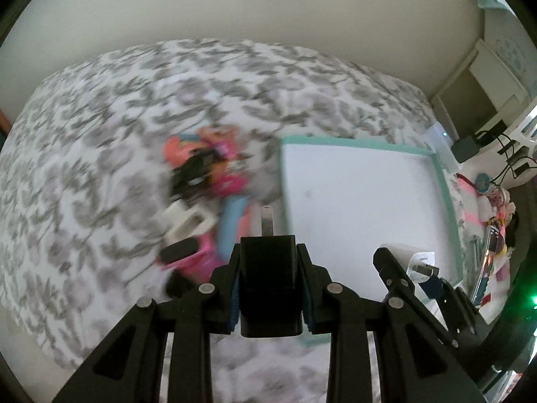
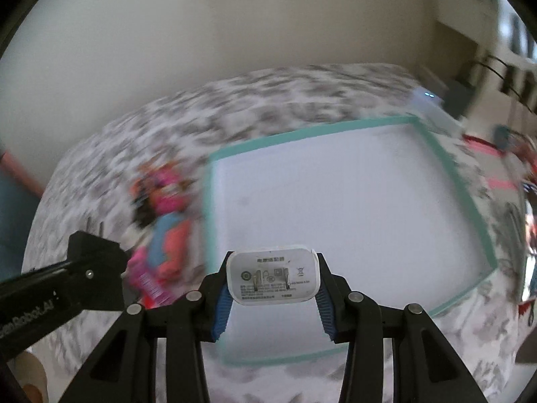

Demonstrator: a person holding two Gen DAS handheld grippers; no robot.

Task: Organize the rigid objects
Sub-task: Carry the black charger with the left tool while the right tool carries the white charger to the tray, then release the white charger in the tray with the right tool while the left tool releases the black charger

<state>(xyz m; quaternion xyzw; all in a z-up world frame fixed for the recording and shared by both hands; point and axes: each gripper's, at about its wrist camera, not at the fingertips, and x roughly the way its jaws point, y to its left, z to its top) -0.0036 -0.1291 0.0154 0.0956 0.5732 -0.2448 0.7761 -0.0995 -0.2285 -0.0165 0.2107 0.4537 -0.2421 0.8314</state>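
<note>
Grippers angled steeply down: left gripper (image 1: pixel 268 262) clamps black charger (image 1: pixel 268 285); right gripper (image 2: pixel 272 277) clamps white charger (image 2: pixel 272 277) over tray (image 2: pixel 470 208).

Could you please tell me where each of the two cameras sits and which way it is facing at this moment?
Left wrist: rides the left gripper, looking steeply down along its fingers, which clamp a black charger, at the patterned bedspread; the right gripper shows at right.
Right wrist: rides the right gripper, clamped on a white charger, above the tray; the left gripper enters at left.
Shared: tray, bedspread, toy pile.
</note>
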